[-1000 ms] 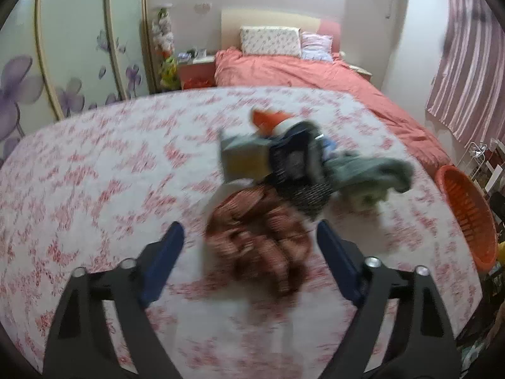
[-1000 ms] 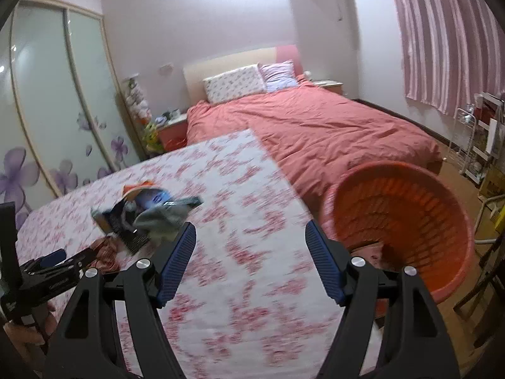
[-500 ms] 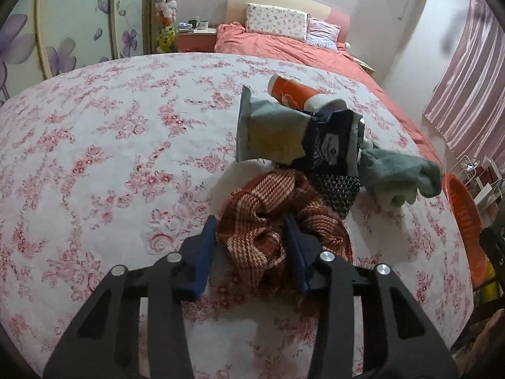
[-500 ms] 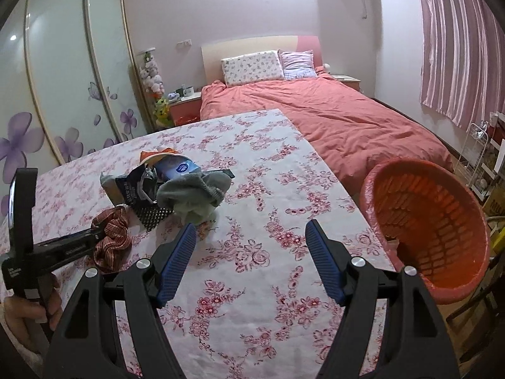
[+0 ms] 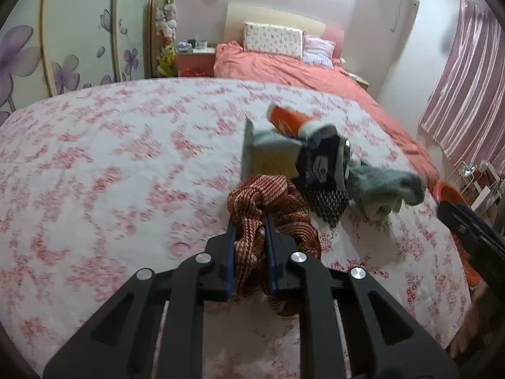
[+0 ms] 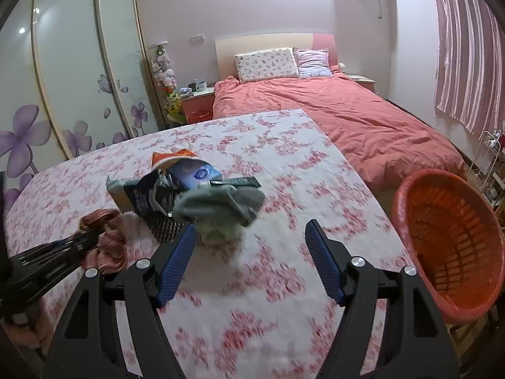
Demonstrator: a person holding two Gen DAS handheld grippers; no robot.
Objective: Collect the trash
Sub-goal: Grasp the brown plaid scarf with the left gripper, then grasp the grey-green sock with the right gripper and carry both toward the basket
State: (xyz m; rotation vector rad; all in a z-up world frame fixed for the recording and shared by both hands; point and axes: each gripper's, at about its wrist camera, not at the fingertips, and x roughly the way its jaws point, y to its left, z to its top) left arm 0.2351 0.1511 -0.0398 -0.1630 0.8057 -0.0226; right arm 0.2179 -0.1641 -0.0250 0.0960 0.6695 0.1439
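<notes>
— Cloth first: our left gripper (image 5: 249, 246) has its blue fingers (image 5: 231, 254) pressed together on the red-brown woven cloth (image 5: 271, 211), a fold of it pinched between them while the rest bunches in front and droops to the right.

— And where do we see that cloth lying?

— On the bench (image 5: 110, 173) with its pink-flowered cover, at the near edge of the litter pile. Just behind it we make out a grey-and-yellow packet (image 5: 271, 154), a dark blue wrapper (image 5: 322, 164) and an orange tube (image 5: 290, 120); a grey-green sock (image 5: 385, 186) lies to their right, with a black mesh piece (image 5: 328, 203) poking out underneath (the pile is motion-blurred, so we may be misnaming the packets).

— What of our right gripper (image 6: 249, 252)?

— Its fingers (image 6: 322, 265) stand wide apart with nothing between them, above the bench and just in front of the sock, which from that side sits close to the left finger. In the same view our left gripper shows at the far left, dark and low, with the cloth at its tip.

— And the basket?

— An orange basket (image 6: 473, 303) stands off the bench's right edge, beside the bed (image 6: 347, 113) with its coral cover. We cannot tell what, if anything, lies at its bottom.
</notes>
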